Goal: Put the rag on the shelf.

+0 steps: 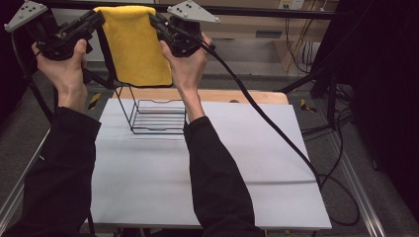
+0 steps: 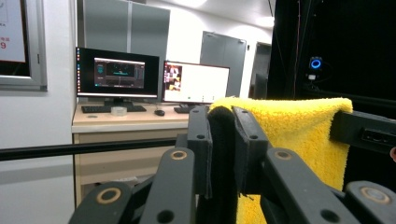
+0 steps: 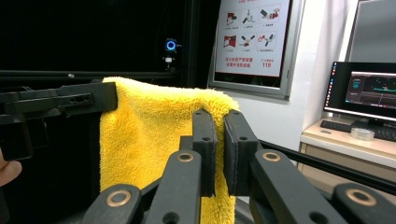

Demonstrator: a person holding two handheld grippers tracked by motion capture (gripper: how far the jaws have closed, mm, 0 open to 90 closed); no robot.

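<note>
A yellow towel (image 1: pixel 134 44) hangs stretched between both grippers, held by its two top corners high above the table's far side. My left gripper (image 1: pixel 100 19) is shut on the left corner and my right gripper (image 1: pixel 154 20) on the right corner. In the left gripper view the jaws (image 2: pixel 222 116) pinch the towel (image 2: pixel 299 135) edge, with the other gripper (image 2: pixel 364 131) at the far corner. The right gripper view shows the jaws (image 3: pixel 217 119) closed on the towel (image 3: pixel 149 140), the left gripper (image 3: pixel 60 103) beyond. Below the cloth stands a black wire rack (image 1: pixel 154 116).
The table (image 1: pixel 257 163) has a white sheet over it, with a wooden strip at its far edge. A black cable (image 1: pixel 276 128) trails from the right gripper across the table's right side. A black horizontal rail (image 1: pixel 276 12) runs behind the towel. A desk with monitors (image 2: pixel 116 74) stands farther off.
</note>
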